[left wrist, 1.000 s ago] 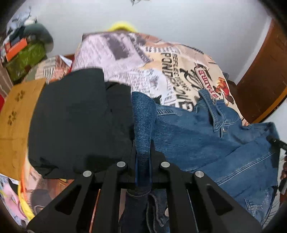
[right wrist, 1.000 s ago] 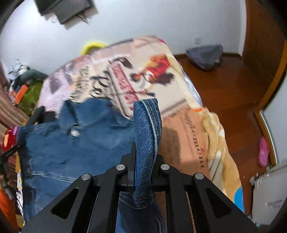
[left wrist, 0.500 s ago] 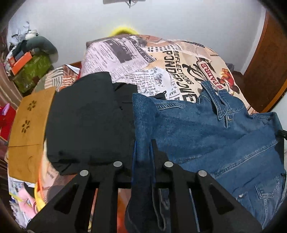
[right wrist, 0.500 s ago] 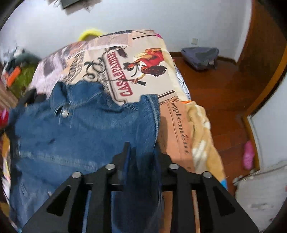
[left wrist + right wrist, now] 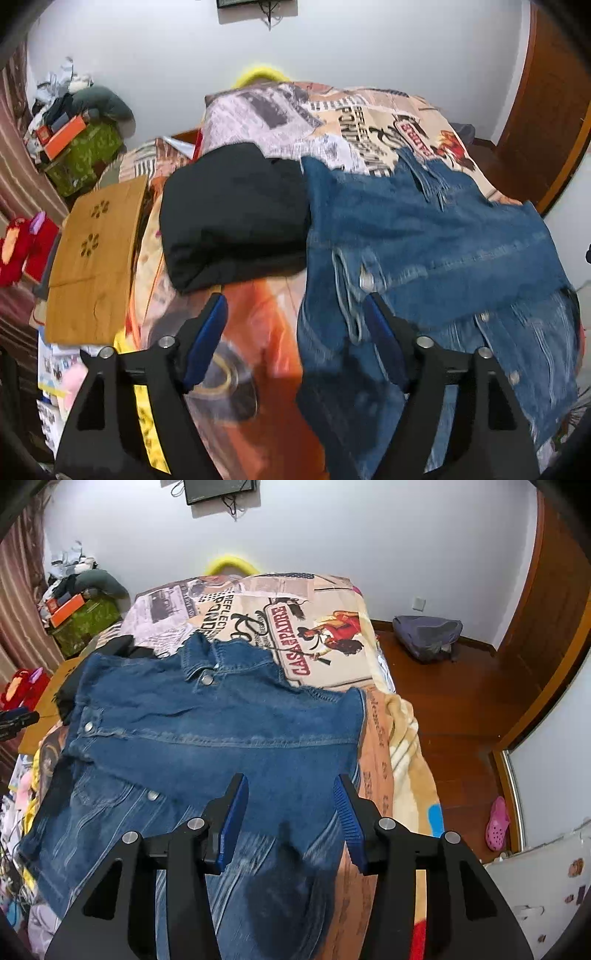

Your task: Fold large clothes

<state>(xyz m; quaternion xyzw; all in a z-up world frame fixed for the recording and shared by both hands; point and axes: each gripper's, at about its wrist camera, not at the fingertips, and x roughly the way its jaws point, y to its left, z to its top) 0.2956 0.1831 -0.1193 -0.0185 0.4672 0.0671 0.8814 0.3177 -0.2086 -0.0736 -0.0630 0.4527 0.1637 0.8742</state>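
A blue denim jacket [image 5: 218, 723] lies spread on the bed, collar toward the far wall; it also shows in the left wrist view [image 5: 424, 236]. A folded black garment [image 5: 232, 214] lies to its left on the bed, its edge touching the jacket. My left gripper [image 5: 295, 317] is open and empty, above the jacket's left edge and the bedspread. My right gripper [image 5: 290, 797] is open and empty, above the jacket's near right part.
The bed has a printed newspaper-style bedspread [image 5: 314, 627]. A brown cardboard sheet [image 5: 92, 251] lies at the bed's left side. Boxes and clutter [image 5: 74, 140] stand far left. A grey bag [image 5: 428, 635] and a pink shoe [image 5: 496, 823] lie on the wooden floor at right.
Both grippers held jacket edges a second ago. They have opened and let go, and the jacket now lies flat on the bed. Both grippers have drawn back.
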